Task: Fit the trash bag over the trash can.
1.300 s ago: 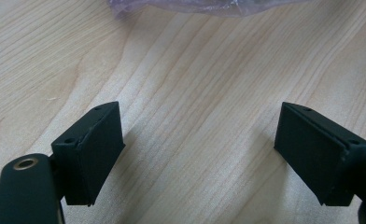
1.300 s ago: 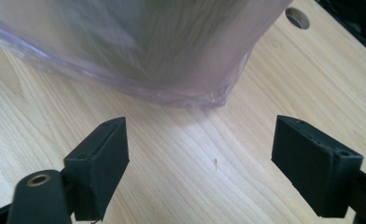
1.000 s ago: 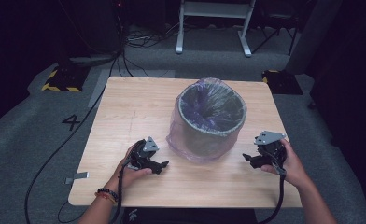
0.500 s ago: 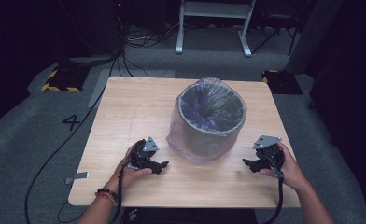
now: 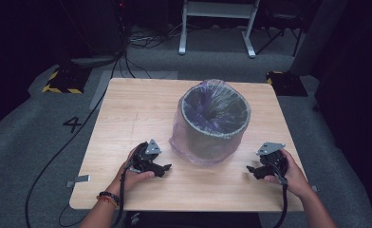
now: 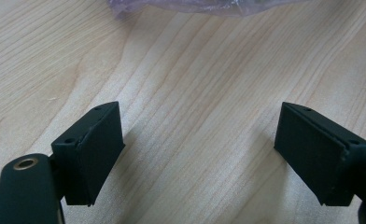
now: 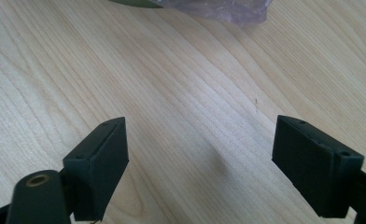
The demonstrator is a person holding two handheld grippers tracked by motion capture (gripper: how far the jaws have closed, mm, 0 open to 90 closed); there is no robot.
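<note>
A round grey bin point(image 5: 215, 124) lined with a clear purplish plastic bag point(image 5: 208, 154) stands in the middle of the wooden table point(image 5: 141, 109). My left gripper point(image 5: 166, 167) rests low on the table at the bin's front left, its jaws open with only bare wood between them point(image 6: 197, 140). The bag's hem point(image 6: 195, 5) lies just beyond its jaws. My right gripper point(image 5: 250, 169) sits at the bin's front right, pointing toward the bin, jaws open and nothing between them point(image 7: 200, 154). A crumpled edge of the bag point(image 7: 228, 11) shows ahead of it.
The table's front edge point(image 5: 184, 208) is close behind both hands. Cables point(image 5: 56, 152) trail over the grey floor at the left. A white metal frame point(image 5: 217, 23) and dark equipment stand beyond the table's far side.
My right gripper has sunk toward the tabletop and come slightly nearer the front edge. The left gripper and the bin have stayed put.
</note>
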